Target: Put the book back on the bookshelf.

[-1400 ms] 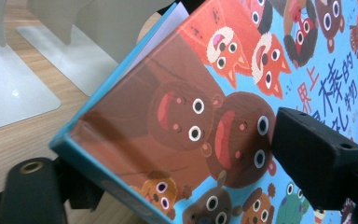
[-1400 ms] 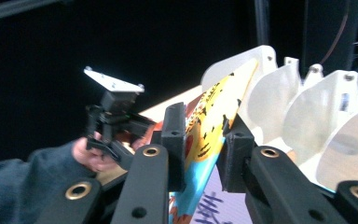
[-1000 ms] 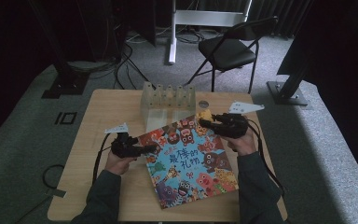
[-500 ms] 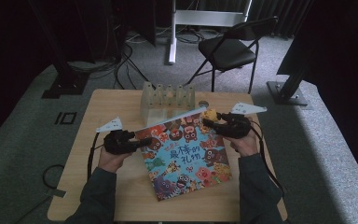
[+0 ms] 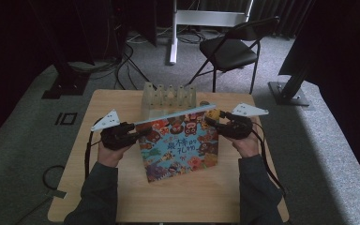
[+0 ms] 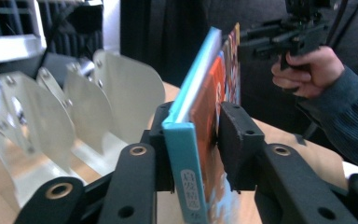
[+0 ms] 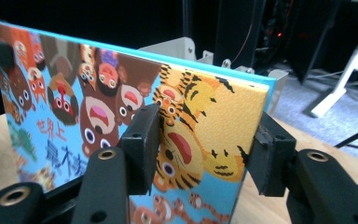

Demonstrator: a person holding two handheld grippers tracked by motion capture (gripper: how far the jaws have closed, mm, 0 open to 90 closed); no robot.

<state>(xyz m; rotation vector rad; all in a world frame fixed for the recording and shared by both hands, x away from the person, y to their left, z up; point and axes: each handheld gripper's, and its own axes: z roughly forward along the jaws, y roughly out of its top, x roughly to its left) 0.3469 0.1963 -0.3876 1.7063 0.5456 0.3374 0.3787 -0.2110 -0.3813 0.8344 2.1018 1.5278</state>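
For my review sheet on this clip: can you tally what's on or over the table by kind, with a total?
Picture book: 1
Pale divider rack: 1
Hand-held grippers: 2, the left gripper and the right gripper, each at an upper corner of the book
Total: 4

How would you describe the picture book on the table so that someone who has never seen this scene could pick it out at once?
Start at the wooden table. In front of the pale slotted rack at its far edge, a picture book stands tilted, its top edge lifted. The left gripper clamps its left end and the right gripper straddles its right end. Its bright blue cover, crowded with cartoon animals, is the one colourful thing there.
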